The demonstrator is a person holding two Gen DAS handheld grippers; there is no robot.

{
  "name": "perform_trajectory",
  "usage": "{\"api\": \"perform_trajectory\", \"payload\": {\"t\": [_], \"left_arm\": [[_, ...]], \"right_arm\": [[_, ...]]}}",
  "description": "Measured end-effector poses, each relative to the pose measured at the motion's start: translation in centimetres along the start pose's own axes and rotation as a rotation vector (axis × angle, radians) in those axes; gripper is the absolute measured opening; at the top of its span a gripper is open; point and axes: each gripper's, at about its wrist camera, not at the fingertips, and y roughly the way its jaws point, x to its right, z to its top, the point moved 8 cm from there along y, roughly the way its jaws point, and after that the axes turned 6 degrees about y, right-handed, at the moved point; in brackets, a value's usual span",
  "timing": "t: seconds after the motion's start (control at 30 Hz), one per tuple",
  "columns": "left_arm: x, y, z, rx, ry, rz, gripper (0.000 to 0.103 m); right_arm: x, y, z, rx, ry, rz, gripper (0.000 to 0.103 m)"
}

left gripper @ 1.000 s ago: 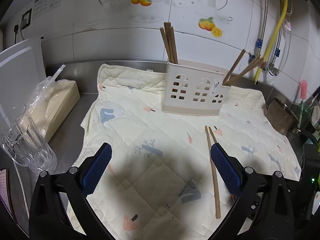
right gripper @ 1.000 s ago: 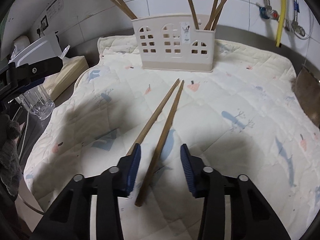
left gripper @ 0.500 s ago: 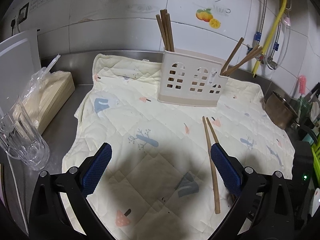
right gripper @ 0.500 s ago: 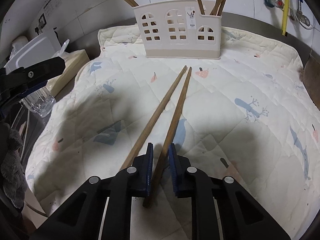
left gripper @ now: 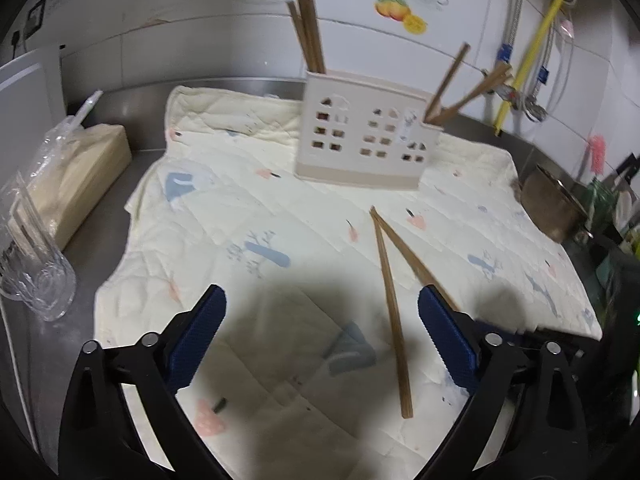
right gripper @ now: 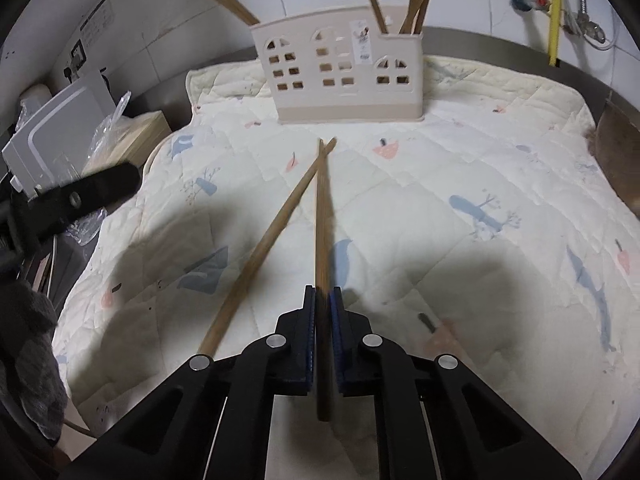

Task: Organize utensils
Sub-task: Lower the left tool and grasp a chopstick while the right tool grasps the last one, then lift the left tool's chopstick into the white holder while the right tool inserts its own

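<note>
Two wooden chopsticks lie on a pale quilted cloth (left gripper: 240,208), their far tips crossing. My right gripper (right gripper: 322,300) is shut on the near end of one chopstick (right gripper: 322,220); the other chopstick (right gripper: 272,240) lies loose to its left. Behind them stands a cream utensil holder (right gripper: 344,76) with house-shaped cut-outs and several chopsticks in its end compartments. My left gripper (left gripper: 320,296) hovers over the cloth with its jaws wide and closing slightly. The loose chopstick (left gripper: 392,312) lies below, between its fingers and near the right one, untouched. The holder (left gripper: 368,140) stands ahead of it.
A clear glass mug (left gripper: 36,276) and a plastic-wrapped tissue box (left gripper: 80,172) sit left of the cloth on the steel counter. A metal bowl (left gripper: 556,208) is at the right edge. A yellow hose (left gripper: 532,44) hangs on the tiled wall.
My right jaws closed onto one chopstick, which swung so its far tip now crosses the other. My left gripper sank a little toward the cloth, still wide.
</note>
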Motion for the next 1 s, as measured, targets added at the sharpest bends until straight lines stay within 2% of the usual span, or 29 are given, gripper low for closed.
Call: {"api": "perform_trajectory", "payload": {"t": [0.13, 0.27, 0.37, 0.5, 0.63, 0.83, 1.0], "left_arm": [[1.4, 0.9, -1.1, -0.032, 0.004, -0.040, 0.083], [3.4, 2.0, -2.3, -0.071, 0.017, -0.100, 0.069], [4.9, 3.2, -3.1, -0.106, 0.039, -0.123, 0.048], [5.8, 4.6, -3.8, -0.147, 0.033, -0.147, 0.027], [6.3, 5.6, -4.3, -0.172, 0.047, -0.141, 0.018], [6.4, 6.3, -4.1, -0.188, 0.046, -0.125, 0.015], [6.5, 6.3, -4.0, -0.196, 0.067, -0.114, 0.007]], "right_arm": [[0.6, -1.4, 0.8, 0.045, 0.000, -0.004, 0.007], [1.2, -3.0, 1.8, 0.086, -0.005, 0.002, 0.007], [1.6, -4.1, 2.4, 0.113, -0.008, 0.005, 0.007], [2.1, -5.5, 3.4, 0.150, -0.014, 0.008, 0.007], [2.4, -6.7, 4.3, 0.180, -0.027, 0.010, 0.007], [2.3, -7.7, 5.4, 0.208, -0.055, 0.013, 0.007], [2.0, -8.0, 5.9, 0.216, -0.074, 0.017, 0.007]]}}
